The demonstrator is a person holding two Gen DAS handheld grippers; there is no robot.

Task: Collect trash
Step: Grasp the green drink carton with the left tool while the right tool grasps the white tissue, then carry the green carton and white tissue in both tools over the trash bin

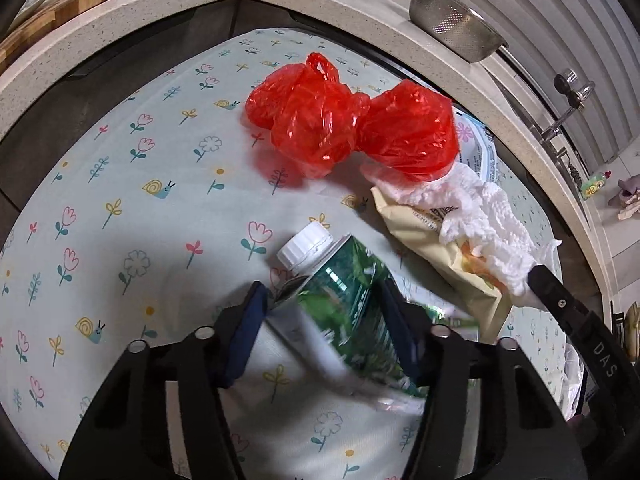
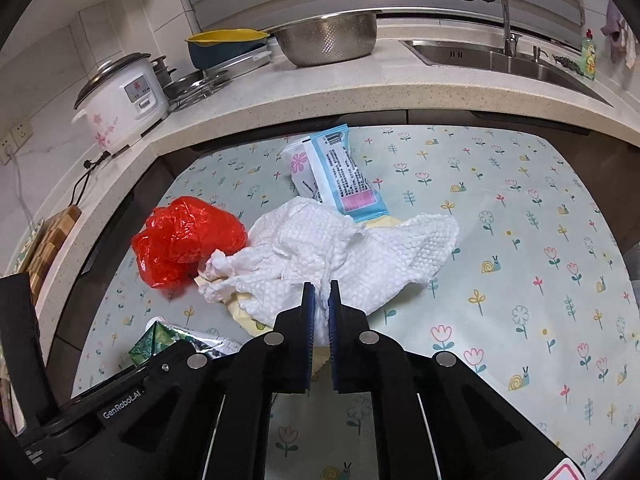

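A green carton (image 1: 344,280) with a white cap lies on the flowered tablecloth (image 1: 120,200), and my left gripper (image 1: 320,292) is shut on it, one blue pad against each side. The carton's corner (image 2: 154,340) shows at the lower left of the right wrist view. My right gripper (image 2: 321,292) is shut on the near edge of a crumpled white paper towel (image 2: 328,248). That towel (image 1: 480,208) lies over a pale yellow wrapper (image 1: 420,224). A crumpled red plastic bag (image 1: 344,124) (image 2: 184,236) lies beyond. A blue and white tissue packet (image 2: 336,172) lies behind the towel.
A speckled L-shaped counter (image 2: 320,92) wraps the table's far side. On it stand a rice cooker (image 2: 120,104), a steel colander (image 2: 326,38) and a wooden cutting board (image 1: 60,12). A sink (image 2: 500,60) with a tap is at the right.
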